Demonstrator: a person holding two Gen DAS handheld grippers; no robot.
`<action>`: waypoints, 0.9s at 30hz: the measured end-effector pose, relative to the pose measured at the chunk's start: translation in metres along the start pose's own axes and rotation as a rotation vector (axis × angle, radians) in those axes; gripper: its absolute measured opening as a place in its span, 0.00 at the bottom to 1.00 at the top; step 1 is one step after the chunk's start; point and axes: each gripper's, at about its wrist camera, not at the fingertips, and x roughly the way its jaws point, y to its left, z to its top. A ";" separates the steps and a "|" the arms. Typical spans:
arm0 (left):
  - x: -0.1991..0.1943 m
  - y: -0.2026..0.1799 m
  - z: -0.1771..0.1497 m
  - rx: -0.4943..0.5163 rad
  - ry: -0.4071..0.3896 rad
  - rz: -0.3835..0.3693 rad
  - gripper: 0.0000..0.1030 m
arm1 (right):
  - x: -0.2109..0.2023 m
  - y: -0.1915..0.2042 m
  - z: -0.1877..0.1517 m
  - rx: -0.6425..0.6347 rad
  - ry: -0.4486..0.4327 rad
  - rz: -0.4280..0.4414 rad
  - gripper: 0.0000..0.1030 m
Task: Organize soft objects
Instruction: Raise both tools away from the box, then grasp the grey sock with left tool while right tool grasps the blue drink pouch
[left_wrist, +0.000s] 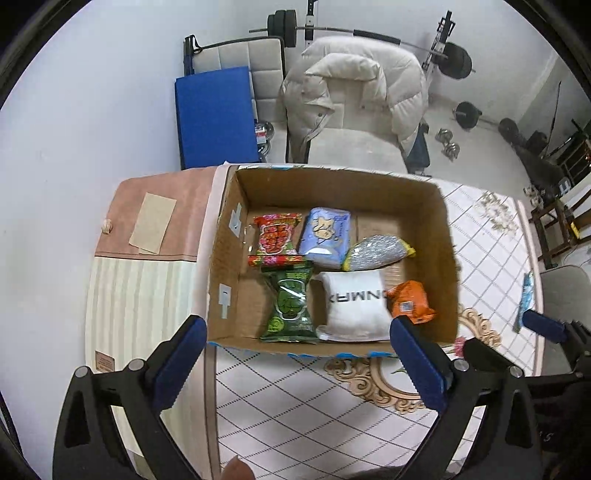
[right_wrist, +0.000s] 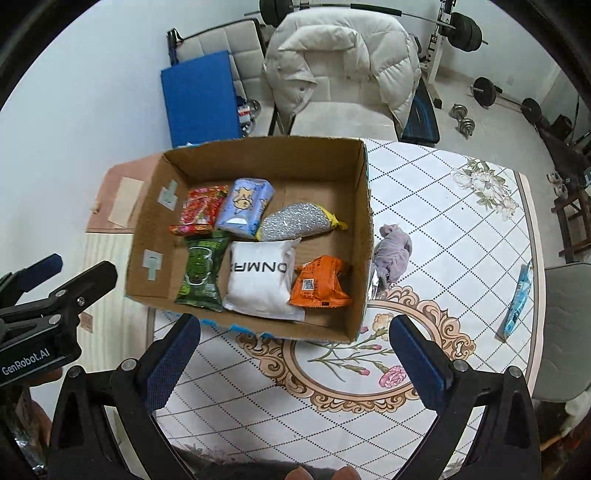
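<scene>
An open cardboard box (left_wrist: 447, 236) (right_wrist: 364, 206) stands on the table. Inside lie a red snack pack (left_wrist: 275, 240) (right_wrist: 199, 210), a green snack pack (left_wrist: 290, 306) (right_wrist: 201, 273), a blue tissue pack (left_wrist: 327, 230) (right_wrist: 243, 206), a silver sponge (left_wrist: 376, 251) (right_wrist: 295, 221), a white pouch (left_wrist: 354, 302) (right_wrist: 260, 282) and an orange pack (left_wrist: 410, 301) (right_wrist: 319, 282). A lilac soft toy (right_wrist: 393, 251) lies on the table right of the box. My left gripper (left_wrist: 297, 360) is open and empty at the box's near edge. My right gripper (right_wrist: 295, 354) is open and empty above the table before the box.
A blue wrapper (right_wrist: 517, 299) (left_wrist: 526, 299) lies near the table's right edge. A chair with a white puffer jacket (left_wrist: 351, 92) (right_wrist: 340, 55) stands behind the table. A lower pink surface (left_wrist: 159, 221) adjoins on the left. Gym weights stand at the back.
</scene>
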 end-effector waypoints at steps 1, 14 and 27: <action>-0.004 -0.004 -0.001 -0.003 -0.007 -0.009 0.99 | -0.004 -0.002 -0.002 0.003 -0.004 0.009 1.00; 0.025 -0.184 0.040 0.290 0.027 0.035 0.99 | -0.028 -0.192 -0.031 0.357 -0.021 -0.009 1.00; 0.234 -0.365 0.060 0.751 0.558 0.170 0.99 | 0.054 -0.412 -0.056 0.587 0.142 -0.146 1.00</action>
